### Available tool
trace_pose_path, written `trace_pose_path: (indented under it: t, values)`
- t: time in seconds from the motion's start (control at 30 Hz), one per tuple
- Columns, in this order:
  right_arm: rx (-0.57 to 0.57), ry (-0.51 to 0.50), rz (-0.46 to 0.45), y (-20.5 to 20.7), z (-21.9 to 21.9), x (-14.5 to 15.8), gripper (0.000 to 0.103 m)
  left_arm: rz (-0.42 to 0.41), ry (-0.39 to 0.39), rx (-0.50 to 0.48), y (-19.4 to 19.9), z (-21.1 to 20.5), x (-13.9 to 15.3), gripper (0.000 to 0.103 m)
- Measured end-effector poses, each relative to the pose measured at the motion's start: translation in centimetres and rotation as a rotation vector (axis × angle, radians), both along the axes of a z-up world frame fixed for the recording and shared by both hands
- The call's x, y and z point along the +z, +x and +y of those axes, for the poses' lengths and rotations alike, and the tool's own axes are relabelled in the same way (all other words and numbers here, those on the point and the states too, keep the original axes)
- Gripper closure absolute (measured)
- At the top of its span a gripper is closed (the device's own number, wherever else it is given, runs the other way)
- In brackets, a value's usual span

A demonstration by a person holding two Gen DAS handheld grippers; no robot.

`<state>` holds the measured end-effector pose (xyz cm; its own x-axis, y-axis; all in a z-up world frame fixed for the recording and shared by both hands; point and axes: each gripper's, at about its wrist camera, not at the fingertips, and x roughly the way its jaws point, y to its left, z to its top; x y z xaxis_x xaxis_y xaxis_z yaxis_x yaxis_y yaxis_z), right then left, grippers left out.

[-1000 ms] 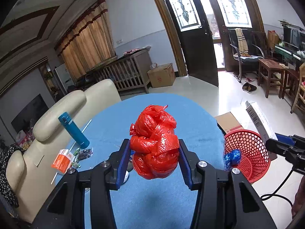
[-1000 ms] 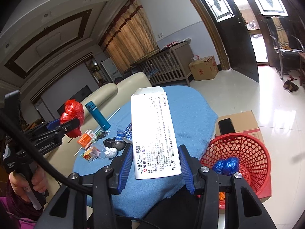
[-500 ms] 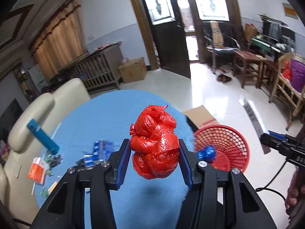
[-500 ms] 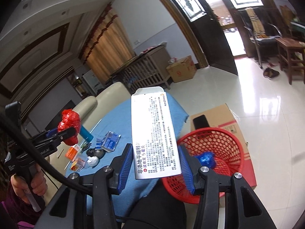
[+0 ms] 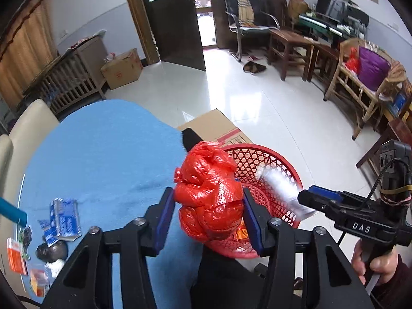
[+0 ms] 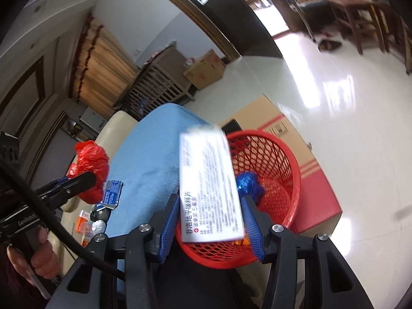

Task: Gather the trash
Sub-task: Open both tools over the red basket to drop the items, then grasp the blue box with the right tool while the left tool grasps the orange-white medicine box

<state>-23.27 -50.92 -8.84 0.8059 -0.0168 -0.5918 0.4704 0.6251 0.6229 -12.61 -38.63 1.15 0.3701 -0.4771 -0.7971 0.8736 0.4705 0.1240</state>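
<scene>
A round counter under a blue cloth fills the left of both views, with a cream sofa against its far left edge and glossy white floor tiles beyond. The room holds a dark double door, tan curtains, a slatted wooden crib with a cardboard box beside it, and wooden chairs and a bench along the right wall. On the floor just off the counter's right edge stands a red mesh basket, backed by a flattened carton; a crumpled blue wrapper lies inside it. Near the counter's left edge sits a scatter of litter — a blue foil packet, a dark round lump, small orange packets and the end of a teal bottle. The left tongs are clenched on a knotted red plastic bag, held above the counter's right edge, partly in front of the basket. The right tongs grasp a white medicine box printed with Chinese text, held over the basket's near rim — its upper end is blurred.
</scene>
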Motion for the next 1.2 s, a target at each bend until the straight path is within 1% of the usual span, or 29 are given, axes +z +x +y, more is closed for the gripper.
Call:
trace_pose_path:
  t: [0.07,0.13,0.17,0.23,0.3,0.4,0.57,0.73,0.83,0.87,0.97,1.0,1.03,1.07,1.13,1.17,1.2]
  values:
    - [-0.014,0.017,0.003,0.0,-0.6,-0.6,0.049,-0.007,0.015,-0.014,-0.4,-1.2,-0.5,0.046]
    - [-0.023,0.03,0.019,0.1,-1.1,-1.0,0.044,-0.009,0.012,-0.017,-0.6,-1.0,-0.7,0.041]
    - [-0.024,0.051,0.024,0.0,-1.4,-1.3,0.042,-0.011,0.007,-0.019,-0.6,-1.0,-0.8,0.04]
    - [-0.022,0.06,0.015,-0.3,-1.6,-1.3,0.042,-0.002,0.0,-0.013,-0.3,-0.7,-0.7,0.04]
    - [-0.03,0.031,0.018,-0.8,-1.3,-0.6,0.042,0.011,-0.007,0.003,0.3,-0.5,-0.4,0.04]
    - [-0.033,0.019,0.005,-1.6,-1.2,0.4,0.042,0.025,-0.04,0.03,0.8,1.1,0.5,0.04]
    - [-0.019,-0.015,-0.023,-1.7,-0.5,2.8,0.042,-0.013,-0.064,0.062,0.6,5.1,1.5,0.04]
    - [0.041,-0.061,-0.052,-0.8,1.4,5.8,0.042,0.008,-0.103,0.143,1.3,11.2,1.6,0.04]
    - [0.092,-0.094,-0.063,0.5,3.3,7.7,0.035,0.004,-0.117,0.22,2.2,15.4,1.4,0.04]
    - [0.111,-0.099,-0.069,1.1,4.1,8.4,0.034,-0.005,-0.128,0.251,2.5,17.3,1.4,0.04]
    - [0.176,-0.107,-0.081,3.0,6.4,9.8,0.034,-0.031,-0.162,0.347,3.6,23.0,1.6,0.039]
    - [0.202,-0.115,-0.077,3.8,7.3,10.2,0.034,-0.036,-0.168,0.371,3.8,24.3,1.6,0.037]
    - [0.229,-0.123,-0.07,4.7,8.3,10.5,0.034,-0.045,-0.182,0.425,4.3,27.0,1.5,0.03]
    - [0.256,-0.129,-0.063,5.5,9.2,10.7,0.034,-0.051,-0.194,0.461,4.5,28.7,1.4,0.027]
    - [0.311,-0.142,-0.048,7.3,11.1,11.0,0.034,-0.06,-0.21,0.544,5.2,32.5,1.0,0.027]
    - [0.341,-0.148,-0.039,8.4,12.2,11.2,0.034,-0.062,-0.217,0.604,5.7,35.0,0.8,0.027]
    - [0.375,-0.154,-0.028,9.6,13.4,11.3,0.034,-0.062,-0.223,0.634,6.0,36.3,0.7,0.027]
